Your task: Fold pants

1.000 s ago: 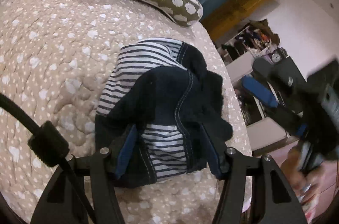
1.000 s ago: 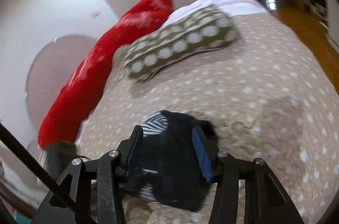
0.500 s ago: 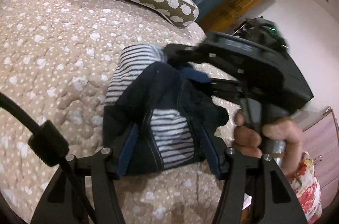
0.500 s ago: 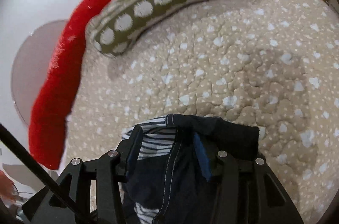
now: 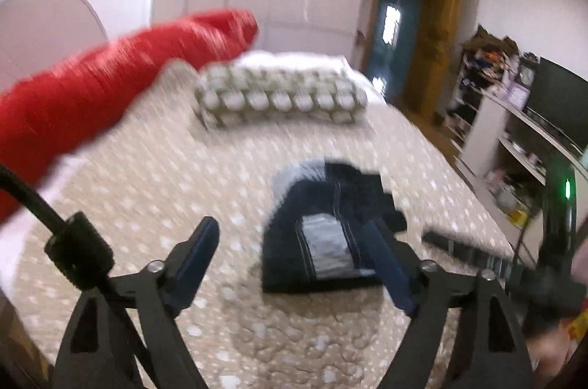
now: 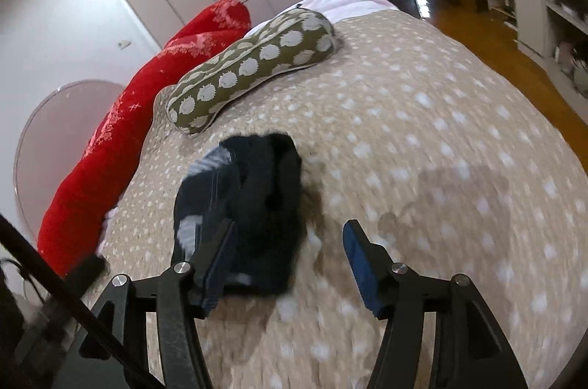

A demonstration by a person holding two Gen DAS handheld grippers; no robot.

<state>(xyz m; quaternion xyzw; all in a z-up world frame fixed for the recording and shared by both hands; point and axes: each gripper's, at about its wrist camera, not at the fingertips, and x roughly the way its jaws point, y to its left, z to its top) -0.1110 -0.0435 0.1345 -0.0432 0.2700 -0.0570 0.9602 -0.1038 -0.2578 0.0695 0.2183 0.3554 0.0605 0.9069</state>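
- The pants lie folded into a small dark bundle with striped panels, on the bed near its right edge, short of the spotted pillow toward the head end.
- The left gripper has its jaws wide and opening, with nothing pinched; its right finger overlaps the bundle in view, so a snag there could drag a layer loose.
- The right gripper is also opening, only bedspread between its jaws, the bundle just past its left finger; a brush in passing could tip the fold open.
- The bundle looks thick and soft, so I judge it may spring apart unaided.
- No box, basket or drawer for the pants is in view; shelves stand well apart across the room, contents too blurred to tell.
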